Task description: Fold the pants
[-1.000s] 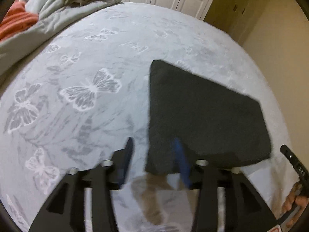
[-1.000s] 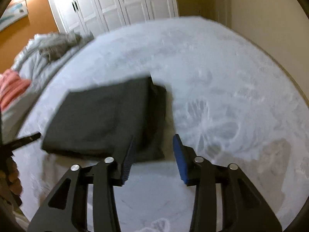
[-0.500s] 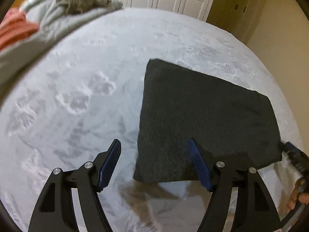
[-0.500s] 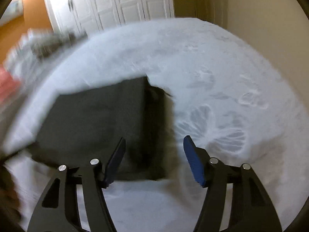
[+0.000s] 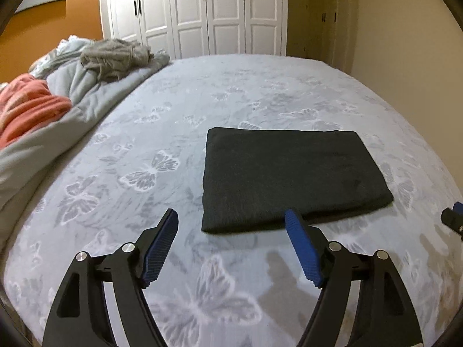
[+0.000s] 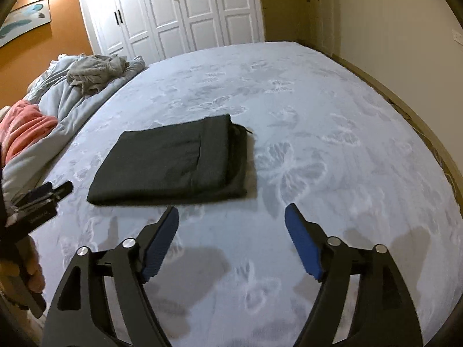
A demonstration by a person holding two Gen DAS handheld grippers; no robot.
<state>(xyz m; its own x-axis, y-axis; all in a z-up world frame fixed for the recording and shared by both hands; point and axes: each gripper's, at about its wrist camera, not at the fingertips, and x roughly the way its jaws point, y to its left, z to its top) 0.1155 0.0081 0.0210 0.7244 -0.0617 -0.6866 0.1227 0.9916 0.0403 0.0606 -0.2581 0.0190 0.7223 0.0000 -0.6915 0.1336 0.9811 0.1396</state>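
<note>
A wide bed [image 5: 260, 92] covered in a pale grey sheet printed with white butterflies fills most of the room, and a pair of dark pants [image 5: 289, 173] lies on it folded into a flat, neat rectangle, a little toward the near side of the mattress. In the right wrist view the same pants [image 6: 173, 162] show their layered edges stacked at the right end, with a small dark tip poking out at the far corner. The left gripper [image 5: 231, 228] hovers just in front of the near edge of the pants, its 2 blue-padded fingers [image 5: 160, 248] spread wide with nothing between them; its jaws have just been opening, and the right-hand fingertip overlaps the near edge of the pants in this view, though contact cannot be told. The right gripper [image 6: 231, 222] hangs over bare sheet just before the near right corner of the pants, its jaws likewise just opened wide and empty, clear of the fabric. At the left edge of the right wrist view a hand [image 6: 29, 271] grips the handle of the other tool. Along the left side of the bed lie a bunched grey duvet [image 5: 86, 86], a crumpled grey garment [image 5: 115, 57] on top of it, and an orange blanket [image 5: 26, 104]. White wardrobe doors [image 5: 196, 11] stand beyond the foot of the bed, beside an orange wall
</note>
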